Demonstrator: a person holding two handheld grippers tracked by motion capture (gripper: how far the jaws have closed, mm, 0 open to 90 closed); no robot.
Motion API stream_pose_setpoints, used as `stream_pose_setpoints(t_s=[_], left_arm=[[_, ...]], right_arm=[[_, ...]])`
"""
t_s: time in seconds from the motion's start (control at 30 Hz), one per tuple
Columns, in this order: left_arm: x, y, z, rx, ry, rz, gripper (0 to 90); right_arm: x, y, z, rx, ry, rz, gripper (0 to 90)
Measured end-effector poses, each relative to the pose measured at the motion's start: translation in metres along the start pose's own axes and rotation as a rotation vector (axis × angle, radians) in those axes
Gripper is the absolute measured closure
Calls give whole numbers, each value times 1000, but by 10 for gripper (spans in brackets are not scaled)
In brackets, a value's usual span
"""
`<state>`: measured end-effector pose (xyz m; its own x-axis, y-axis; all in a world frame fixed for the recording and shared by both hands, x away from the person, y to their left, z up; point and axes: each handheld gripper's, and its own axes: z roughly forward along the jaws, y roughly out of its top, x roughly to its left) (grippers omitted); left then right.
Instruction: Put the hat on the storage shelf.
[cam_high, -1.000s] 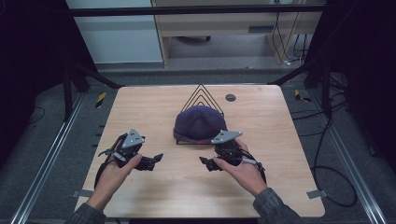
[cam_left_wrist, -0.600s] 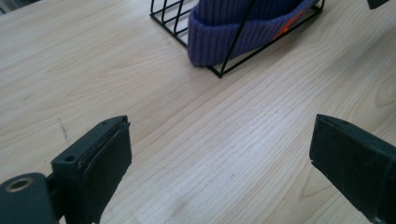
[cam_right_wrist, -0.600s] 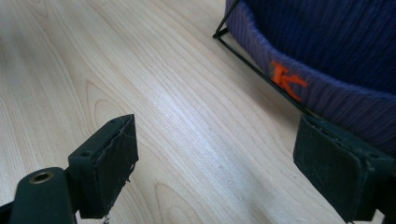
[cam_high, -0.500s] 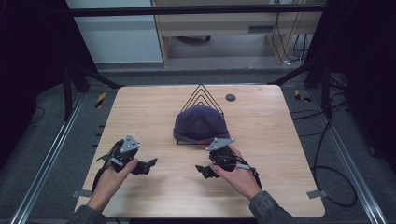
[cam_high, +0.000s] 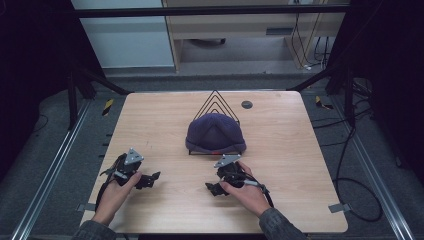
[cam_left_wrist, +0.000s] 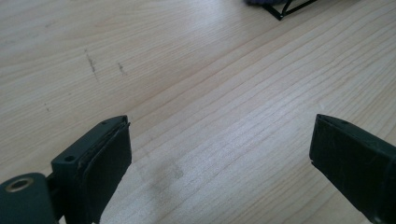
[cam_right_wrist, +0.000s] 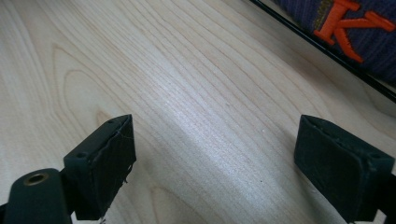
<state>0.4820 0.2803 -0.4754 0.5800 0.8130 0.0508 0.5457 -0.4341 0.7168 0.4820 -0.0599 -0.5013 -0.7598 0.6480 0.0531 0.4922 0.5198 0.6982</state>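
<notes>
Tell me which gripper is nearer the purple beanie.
Right. The right gripper sits just in front of the purple beanie, below its right half. The left gripper lies farther off, toward the table's near-left side. Both are open over bare wood.

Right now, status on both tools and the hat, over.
Left tool open, empty, low over table. Right tool open, empty, nearest the purple beanie. Beanie sits on wire rack, untouched. Nothing between.
</notes>
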Motion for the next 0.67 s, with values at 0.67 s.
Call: stream_pose_setpoints(t_s=[0.67], left_arm=[[22,-20,15,121,10,-47,19]], right_arm=[[4,-8,7,-59,-57,-32,90]])
